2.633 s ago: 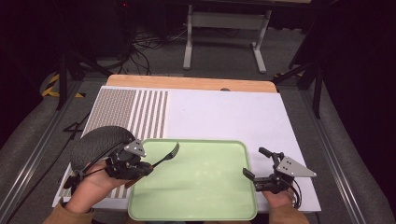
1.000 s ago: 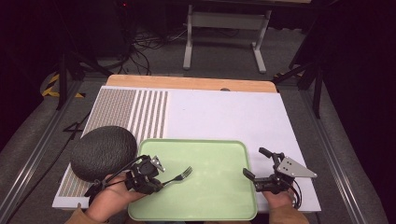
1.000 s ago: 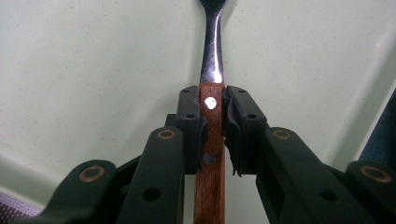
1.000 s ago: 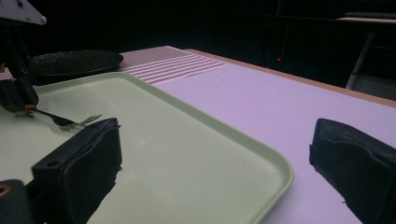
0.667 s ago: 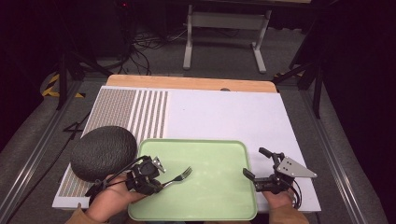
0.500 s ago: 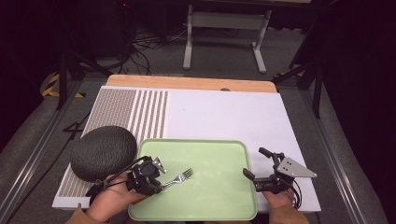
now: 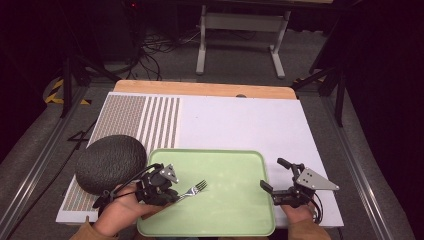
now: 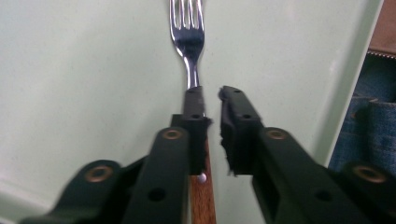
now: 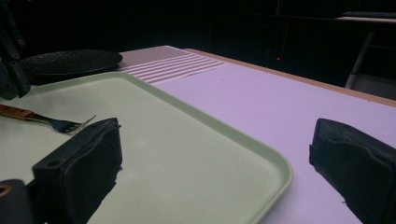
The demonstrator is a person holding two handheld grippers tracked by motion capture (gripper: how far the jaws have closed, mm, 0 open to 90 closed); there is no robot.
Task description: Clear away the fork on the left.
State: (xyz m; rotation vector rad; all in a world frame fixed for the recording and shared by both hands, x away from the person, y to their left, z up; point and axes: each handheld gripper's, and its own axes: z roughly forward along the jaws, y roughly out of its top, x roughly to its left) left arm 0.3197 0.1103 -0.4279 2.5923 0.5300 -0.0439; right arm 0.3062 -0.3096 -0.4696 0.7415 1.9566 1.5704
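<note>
We look down on the green tray [image 7: 227,165] and there lies the fork [image 7: 192,189], in its left half, tines pointing toward two o'clock. The left gripper [image 7: 167,192] sits at the tray's eight o'clock corner, right over the wooden handle. From the left gripper view, the fork [image 8: 189,42] runs straight up toward twelve o'clock, its handle passing under the left jaw; the jaws have just been closing, yet a slim gap still shows between them and the pads are not clamping the fork. At four o'clock, the right gripper [image 7: 274,175] rests spread wide at the tray's right edge, holding nothing. A dark round plate [image 7: 111,162] sits at nine o'clock, touching the tray.
</note>
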